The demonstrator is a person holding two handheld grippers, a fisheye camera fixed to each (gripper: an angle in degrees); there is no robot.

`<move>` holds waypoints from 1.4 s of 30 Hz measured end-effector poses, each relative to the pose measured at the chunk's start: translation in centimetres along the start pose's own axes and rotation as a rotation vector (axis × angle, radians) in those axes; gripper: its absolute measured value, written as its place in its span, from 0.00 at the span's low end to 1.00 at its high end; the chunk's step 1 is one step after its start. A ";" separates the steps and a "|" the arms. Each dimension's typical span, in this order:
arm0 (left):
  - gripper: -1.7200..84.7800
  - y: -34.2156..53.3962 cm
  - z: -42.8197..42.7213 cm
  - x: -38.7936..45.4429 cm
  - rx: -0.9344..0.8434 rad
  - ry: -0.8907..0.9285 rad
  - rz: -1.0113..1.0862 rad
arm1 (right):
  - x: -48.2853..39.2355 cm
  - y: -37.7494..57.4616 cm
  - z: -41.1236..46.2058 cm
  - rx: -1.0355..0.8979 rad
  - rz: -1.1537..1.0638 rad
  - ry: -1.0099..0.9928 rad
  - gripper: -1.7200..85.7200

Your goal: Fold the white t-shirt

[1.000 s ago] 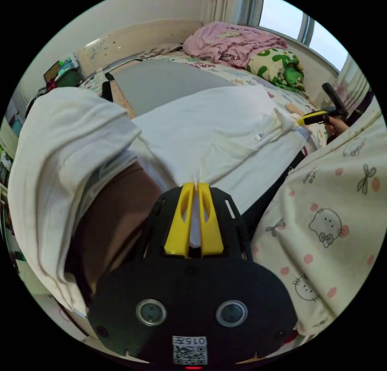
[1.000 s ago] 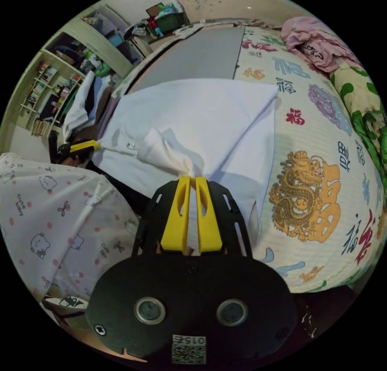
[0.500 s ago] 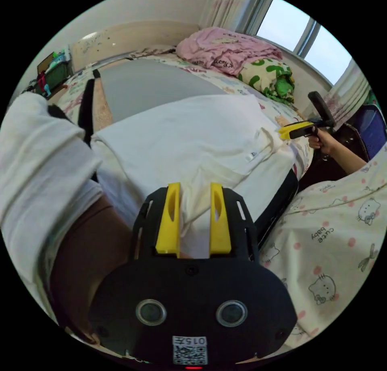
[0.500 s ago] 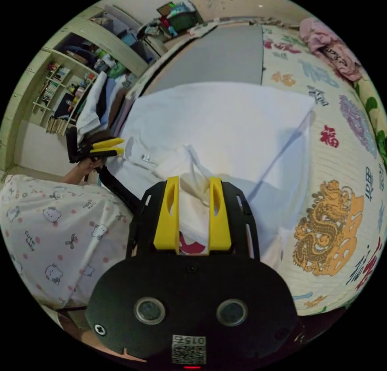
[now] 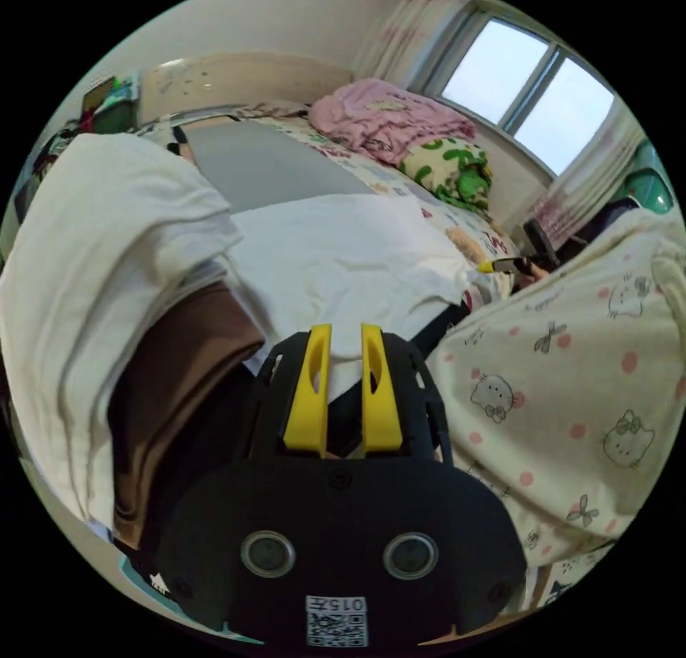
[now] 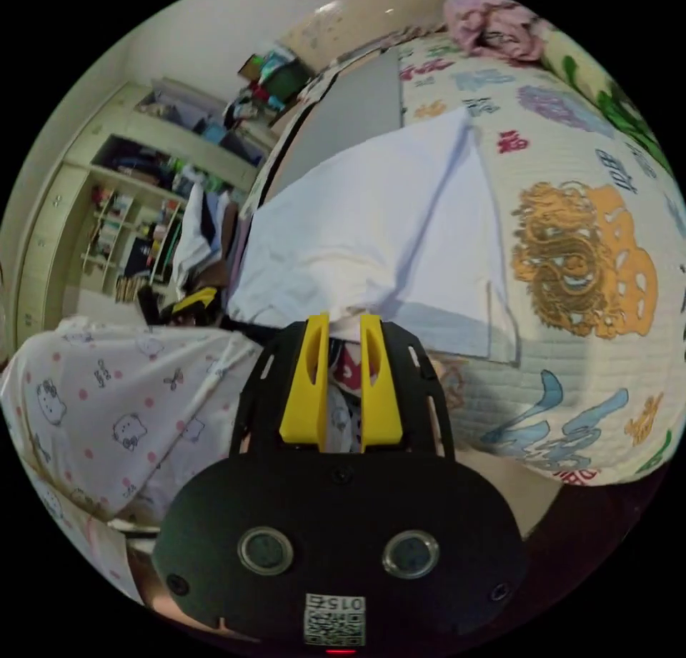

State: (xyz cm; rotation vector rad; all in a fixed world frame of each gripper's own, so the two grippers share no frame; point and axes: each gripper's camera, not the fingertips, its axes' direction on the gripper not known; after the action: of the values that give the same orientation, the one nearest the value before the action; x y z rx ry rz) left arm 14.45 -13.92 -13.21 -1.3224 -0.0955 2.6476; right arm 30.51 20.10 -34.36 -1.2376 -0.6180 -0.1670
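White t-shirt: between folds, lying flat at the bed's near edge.
We hold left gripper and right gripper spread, empty; next we must re-pinch an edge.

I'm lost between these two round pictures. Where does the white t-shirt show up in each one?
Left gripper view: the white t-shirt lies spread on the bed in the middle of the picture, just above the yellow fingers.
Right gripper view: the white t-shirt sits above centre, beside the gold dragon print.
Shared landmark: the grey mat on the bed just beyond the shirt.
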 end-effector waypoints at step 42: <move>0.03 -18.1 -1.4 12.4 -0.217 0.041 0.187 | 9.2 -1.2 10.6 -0.267 -0.372 0.453 0.02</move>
State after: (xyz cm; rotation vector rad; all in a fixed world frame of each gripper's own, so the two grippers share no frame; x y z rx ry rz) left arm 10.66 6.14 -21.33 -1.5198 -0.2733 2.8297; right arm 33.89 31.36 -26.49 -1.2734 -0.4302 -0.8400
